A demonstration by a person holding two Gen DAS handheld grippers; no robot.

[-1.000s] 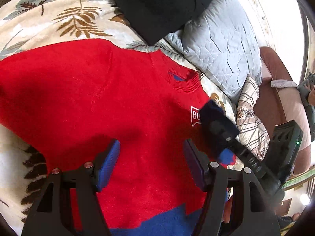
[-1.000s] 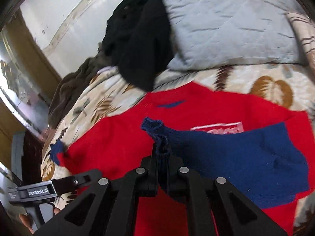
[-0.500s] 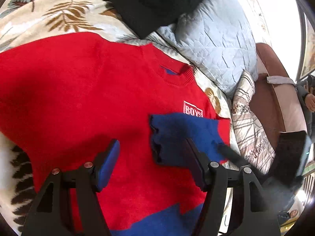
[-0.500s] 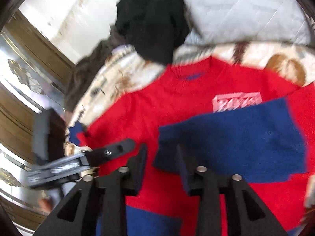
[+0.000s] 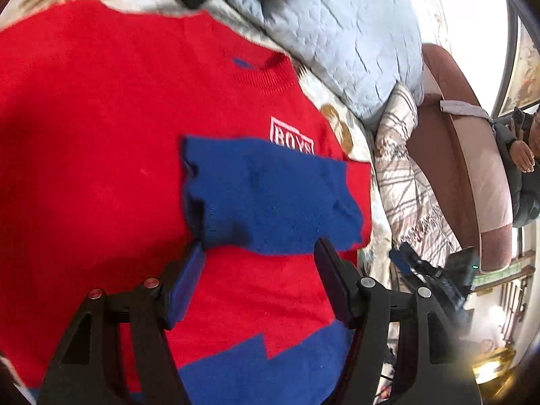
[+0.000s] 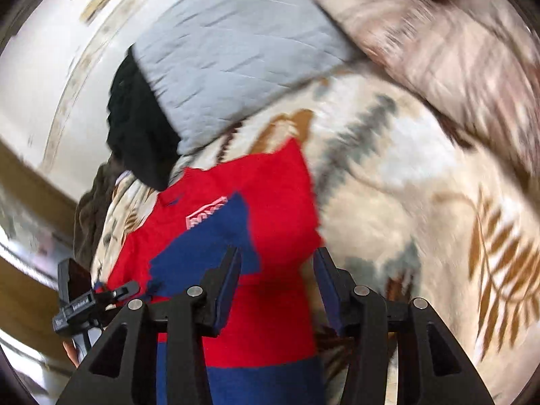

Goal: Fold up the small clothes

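Note:
A red sweater [image 5: 101, 141] with a white BOYS patch and a blue hem lies flat on the leaf-patterned bedspread. Its blue sleeve [image 5: 266, 199] is folded across the chest and lies loose. My left gripper [image 5: 260, 270] hovers open just below the sleeve's lower edge, with nothing between its fingers. In the right wrist view the sweater [image 6: 276, 195] and the folded sleeve [image 6: 209, 246] sit left of centre. My right gripper [image 6: 276, 276] is off the sleeve above the sweater's right edge, its jaws opening and empty. It also shows at the right of the left view as the right gripper [image 5: 401, 263].
A grey quilted pillow [image 5: 344, 37] and a striped cushion [image 5: 401, 168] lie beyond the sweater's collar. A black garment [image 6: 138, 138] is heaped at the head of the bed. The bedspread [image 6: 422, 202] stretches out to the right. A person sits at the far right [image 5: 523, 162].
My right gripper let go of the blue sleeve cuff, which now lies folded on the chest, and swung away to the right. The left gripper moved in closer to the sleeve.

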